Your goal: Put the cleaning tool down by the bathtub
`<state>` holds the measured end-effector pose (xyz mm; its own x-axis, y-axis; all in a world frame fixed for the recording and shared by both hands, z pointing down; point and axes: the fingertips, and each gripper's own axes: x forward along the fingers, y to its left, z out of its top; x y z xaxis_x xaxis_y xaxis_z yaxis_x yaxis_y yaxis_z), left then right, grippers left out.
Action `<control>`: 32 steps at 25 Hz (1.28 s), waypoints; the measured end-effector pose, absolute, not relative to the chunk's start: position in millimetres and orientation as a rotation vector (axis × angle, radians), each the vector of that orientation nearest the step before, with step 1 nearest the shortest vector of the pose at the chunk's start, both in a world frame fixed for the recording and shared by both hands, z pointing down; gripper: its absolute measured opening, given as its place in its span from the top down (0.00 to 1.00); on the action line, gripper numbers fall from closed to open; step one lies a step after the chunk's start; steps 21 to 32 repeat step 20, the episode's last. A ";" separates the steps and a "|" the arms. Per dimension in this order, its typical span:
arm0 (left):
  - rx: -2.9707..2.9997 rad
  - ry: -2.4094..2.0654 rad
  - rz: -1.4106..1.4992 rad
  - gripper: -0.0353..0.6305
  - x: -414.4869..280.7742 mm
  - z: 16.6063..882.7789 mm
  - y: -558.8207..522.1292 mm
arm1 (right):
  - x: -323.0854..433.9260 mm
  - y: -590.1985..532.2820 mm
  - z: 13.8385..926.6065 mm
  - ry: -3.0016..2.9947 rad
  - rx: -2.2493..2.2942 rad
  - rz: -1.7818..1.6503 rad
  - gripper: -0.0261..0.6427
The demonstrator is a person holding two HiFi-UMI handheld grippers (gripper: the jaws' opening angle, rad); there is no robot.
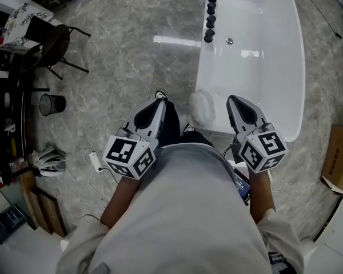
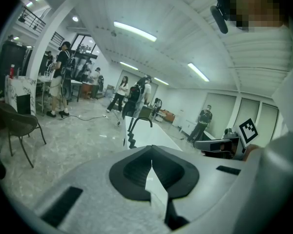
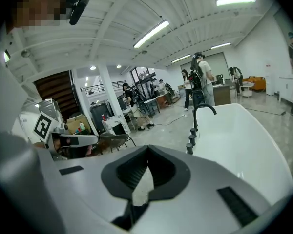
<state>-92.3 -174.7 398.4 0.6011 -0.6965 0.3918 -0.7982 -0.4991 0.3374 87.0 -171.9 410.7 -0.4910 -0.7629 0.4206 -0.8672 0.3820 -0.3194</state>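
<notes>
The white bathtub (image 1: 257, 56) with a black faucet (image 1: 212, 10) fills the upper right of the head view. A fluffy white cleaning tool (image 1: 203, 108) lies on the floor against the tub's near side, between my two grippers and free of both. My left gripper (image 1: 161, 101) is held at waist height to the tool's left, its jaws shut and empty. My right gripper (image 1: 232, 98) hangs to the tool's right, over the tub's rim, also shut on nothing. In the left gripper view the tips (image 2: 151, 161) meet; in the right gripper view (image 3: 147, 160) they meet too.
A black mesh bin (image 1: 51, 104), a dark chair (image 1: 52, 45) and a table stand at the left. A white power strip (image 1: 96, 161) with cable lies on the marble floor. A cardboard box (image 1: 338, 158) sits at the right. Several people stand far off (image 2: 132, 96).
</notes>
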 end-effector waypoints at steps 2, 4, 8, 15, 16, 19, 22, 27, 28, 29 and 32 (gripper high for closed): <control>2.341 -1.187 0.281 0.94 -92.8 397.5 -174.0 | 85.1 -170.7 410.9 -2.434 1.447 0.749 0.94; 2.336 -1.191 0.284 0.94 -93.9 398.4 -174.2 | 83.5 -169.8 411.6 -2.433 1.439 0.748 0.94; 2.313 -1.196 0.293 0.94 -95.2 403.9 -172.1 | 83.4 -166.4 416.2 -2.416 1.424 0.753 0.94; 2.315 -1.184 0.299 0.94 -90.3 404.3 -171.6 | 85.5 -162.8 422.0 -2.384 1.406 0.768 0.94; 2.317 -1.183 0.299 0.94 -89.3 404.7 -171.3 | 86.0 -161.9 423.1 -2.381 1.404 0.769 0.94; 2.323 -1.178 0.300 0.94 -85.1 405.8 -170.6 | 88.4 -160.1 425.6 -2.372 1.402 0.771 0.94; 2.325 -1.176 0.301 0.94 -83.6 406.1 -170.5 | 89.2 -159.7 426.1 -2.370 1.402 0.771 0.94; 2.325 -1.176 0.301 0.94 -83.6 406.1 -170.5 | 89.2 -159.7 426.1 -2.370 1.402 0.771 0.94; 2.325 -1.176 0.301 0.94 -83.6 406.1 -170.5 | 89.2 -159.7 426.1 -2.370 1.402 0.771 0.94; 2.325 -1.176 0.301 0.94 -83.6 406.1 -170.5 | 89.2 -159.7 426.1 -2.370 1.402 0.771 0.94; 2.325 -1.176 0.301 0.94 -83.6 406.1 -170.5 | 89.2 -159.7 426.1 -2.370 1.402 0.771 0.94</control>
